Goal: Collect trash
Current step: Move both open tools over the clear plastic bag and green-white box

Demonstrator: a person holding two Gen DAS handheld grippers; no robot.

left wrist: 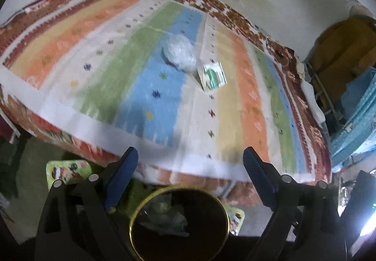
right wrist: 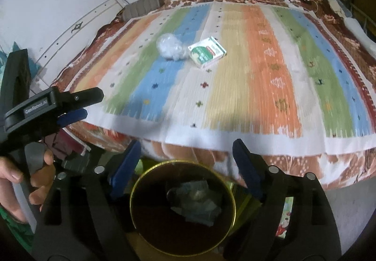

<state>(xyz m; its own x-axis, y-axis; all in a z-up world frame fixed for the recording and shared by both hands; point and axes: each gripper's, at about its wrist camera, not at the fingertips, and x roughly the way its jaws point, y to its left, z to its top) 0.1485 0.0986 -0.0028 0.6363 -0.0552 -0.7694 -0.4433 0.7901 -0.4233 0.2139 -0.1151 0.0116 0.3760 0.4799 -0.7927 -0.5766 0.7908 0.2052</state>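
Both the left claw (left wrist: 190, 157) and right claw (right wrist: 186, 150) gape empty above the bin (right wrist: 231, 190); only the right wrist view shows a hand (right wrist: 21, 181), perhaps gripping the left handle.

A round bin (left wrist: 134, 232) with a dark inside and a thin gold rim stands on the floor just below the near edge of the bed (left wrist: 70, 120). Crumpled pale and greenish scraps (right wrist: 195, 200) lie in its bottom. Up on the bed, well apart from the bin, a crumpled wad of clear plastic (left wrist: 179, 53) sits on the blue stripe of the striped cover. Just beside it, on the side away from the blue stripe, lies a small flat white carton (left wrist: 212, 75) with green and red print, face up and turned at an angle to the stripes.
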